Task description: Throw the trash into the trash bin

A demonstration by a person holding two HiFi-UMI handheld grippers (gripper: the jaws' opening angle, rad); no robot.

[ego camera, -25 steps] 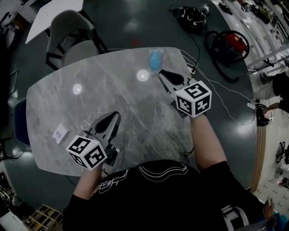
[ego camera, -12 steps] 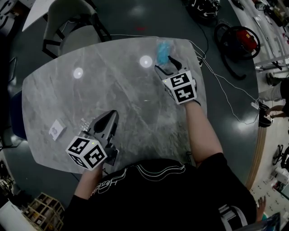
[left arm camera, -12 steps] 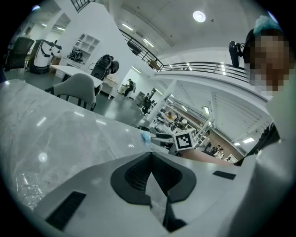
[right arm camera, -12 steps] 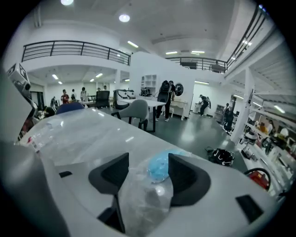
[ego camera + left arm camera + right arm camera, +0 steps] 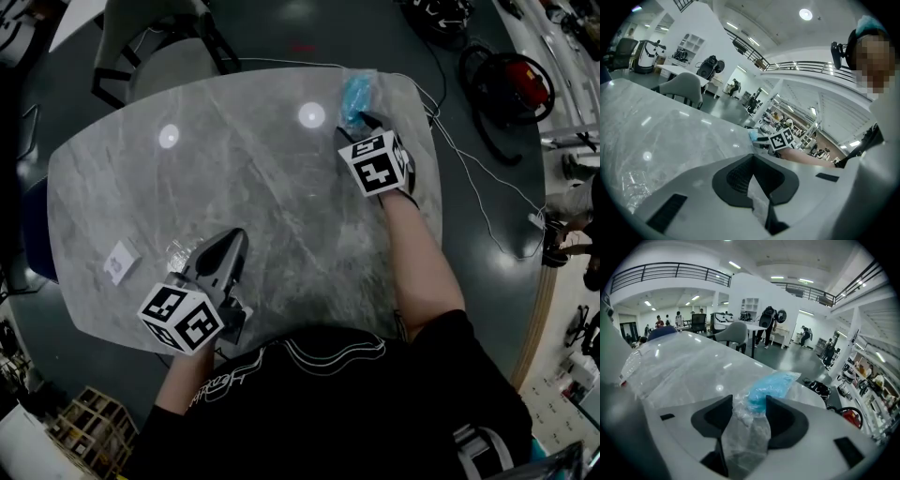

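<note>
Grey marble tabletop [image 5: 281, 206] carries three pieces of trash. A small white card [image 5: 122, 262] lies at the far left, and a crumpled clear wrapper [image 5: 180, 251] sits just beside the left hand-held gripper [image 5: 234, 246]. Neither has shifted over the last second. That hand-held gripper has hardly moved on the near-left part of the tabletop, and its jaws are pressed together. Its own view shows a pale sliver below the tips, and I cannot tell whether that is a scrap or only the tabletop.

The change is on the right. A second ago the right hand-held gripper [image 5: 361, 125] hung closed, short of the far edge. It has since gone forward and down to the blue bag [image 5: 356, 94] at the far right corner. Its jaws sprang wide and have just begun to close. In its own view the bag [image 5: 768, 385], blue stuff in clear film, lies between the spread pads, with the film filling the gap but not yet clamped.

So the first pick-up looks about to happen. The bag is still on the tabletop, nothing has been thrown away, and no view shows a trash bin.
</note>
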